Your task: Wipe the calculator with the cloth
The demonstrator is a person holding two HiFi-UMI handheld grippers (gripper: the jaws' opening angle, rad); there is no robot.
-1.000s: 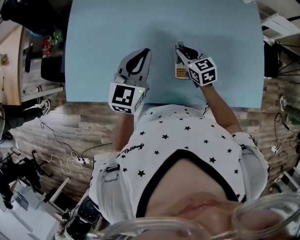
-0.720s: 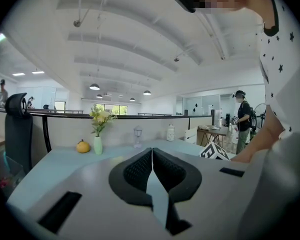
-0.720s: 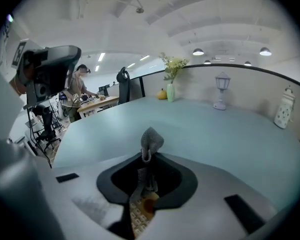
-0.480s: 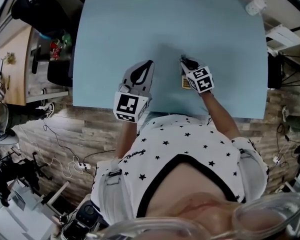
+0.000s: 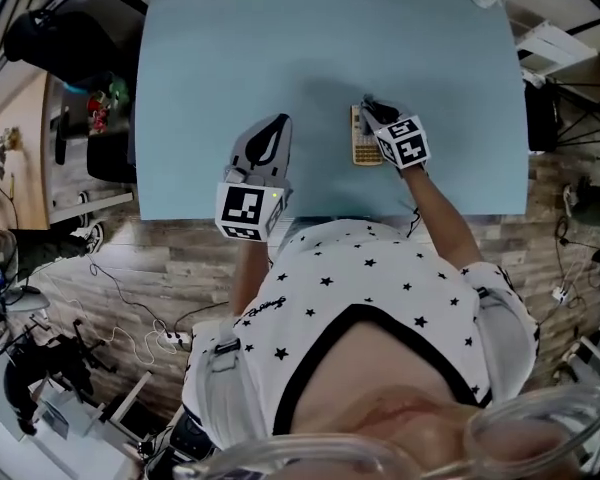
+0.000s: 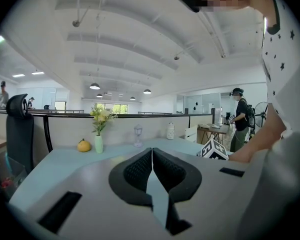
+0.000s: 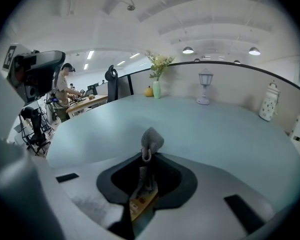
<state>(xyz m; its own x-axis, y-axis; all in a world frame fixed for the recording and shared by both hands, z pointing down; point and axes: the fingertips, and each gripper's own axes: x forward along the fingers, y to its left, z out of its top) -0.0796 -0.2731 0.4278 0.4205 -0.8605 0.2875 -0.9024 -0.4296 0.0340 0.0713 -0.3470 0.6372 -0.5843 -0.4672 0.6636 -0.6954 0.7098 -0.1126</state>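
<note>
left claw (image 6: 152, 153) pressed together; empty | right claw (image 7: 146, 156) pinching one cloth (image 7: 152, 139) (grey) | one calculator (image 5: 361, 148) beneath it

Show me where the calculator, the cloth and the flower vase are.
Tan rectangular calculator (image 5: 361, 140): head view, its uncovered left half.
Grey fabric cloth (image 7: 151, 139): right gripper view, its bunched upper tip.
Pale flower vase (image 7: 156, 89): right gripper view, its body.
</note>
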